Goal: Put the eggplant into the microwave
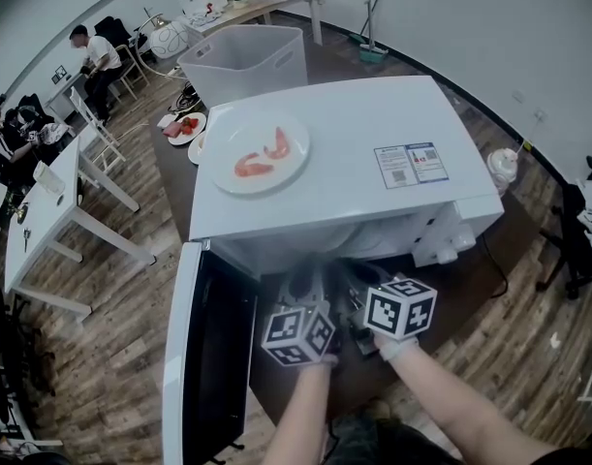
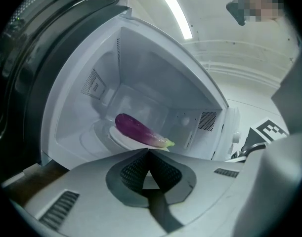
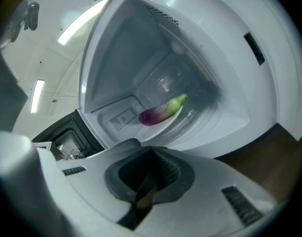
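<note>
A purple eggplant with a green stem end lies on a white plate inside the white microwave. It also shows in the right gripper view, eggplant on plate. The microwave door is swung open to the left. My left gripper and right gripper hang side by side just outside the cavity opening, clear of the eggplant. Both have their jaws closed tip to tip with nothing between them. In the head view the cavity is hidden under the microwave top.
A white plate with shrimp sits on the microwave top. A white bin stands behind it, with plates of food beside. A paper cup stands at the right. The open door blocks the left side.
</note>
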`<state>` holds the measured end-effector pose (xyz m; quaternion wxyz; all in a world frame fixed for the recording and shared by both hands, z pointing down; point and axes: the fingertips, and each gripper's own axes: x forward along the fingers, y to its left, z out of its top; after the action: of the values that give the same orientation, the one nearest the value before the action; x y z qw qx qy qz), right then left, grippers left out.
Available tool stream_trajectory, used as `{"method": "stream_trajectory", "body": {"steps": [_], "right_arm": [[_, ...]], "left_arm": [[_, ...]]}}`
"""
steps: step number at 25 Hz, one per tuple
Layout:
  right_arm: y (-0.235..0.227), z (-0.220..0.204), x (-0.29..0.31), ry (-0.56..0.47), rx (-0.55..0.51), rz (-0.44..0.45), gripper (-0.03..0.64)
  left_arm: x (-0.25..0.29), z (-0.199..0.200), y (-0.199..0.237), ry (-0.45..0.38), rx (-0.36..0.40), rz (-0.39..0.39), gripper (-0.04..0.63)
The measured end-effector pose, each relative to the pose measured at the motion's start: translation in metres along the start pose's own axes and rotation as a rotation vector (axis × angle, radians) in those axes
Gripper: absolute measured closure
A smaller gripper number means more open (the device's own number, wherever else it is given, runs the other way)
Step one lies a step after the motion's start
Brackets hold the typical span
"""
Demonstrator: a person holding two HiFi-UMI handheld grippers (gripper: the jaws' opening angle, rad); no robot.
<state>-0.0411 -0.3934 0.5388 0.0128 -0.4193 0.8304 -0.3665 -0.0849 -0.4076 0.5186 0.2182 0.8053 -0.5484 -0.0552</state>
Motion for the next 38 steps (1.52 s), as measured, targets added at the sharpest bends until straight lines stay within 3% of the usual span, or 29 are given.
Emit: {"method": "stream_trajectory", "body": {"steps": [10,16,23,33,38], "right_arm": [[0.003,-0.002,-0.011,-0.024,-0.067,0.008,0.612],[0.022,-0.005,-0.019,-0.015,-0.213,0.046,0.614],[0.044,-0.002,-0.038,-0.032,-0.243,0.085,0.614],[0.068,-0.011,-0.080,-0.015,-0.340,0.066,0.615],[0.092,-0.013,-0.104,-0.021,-0.373,0.120,0.615]], "left_arm": [[-0.011,0.000,-0.004,-0.018,0.016,-0.013,0.598],[-0.024,-0.006,-0.009,-0.017,0.017,-0.016,0.598],[-0.048,-0.004,-0.025,-0.032,0.040,-0.035,0.598],[-0.095,0.001,-0.048,-0.042,0.078,-0.042,0.598],[-0.121,0.008,-0.066,-0.048,0.105,-0.058,0.598]]}}
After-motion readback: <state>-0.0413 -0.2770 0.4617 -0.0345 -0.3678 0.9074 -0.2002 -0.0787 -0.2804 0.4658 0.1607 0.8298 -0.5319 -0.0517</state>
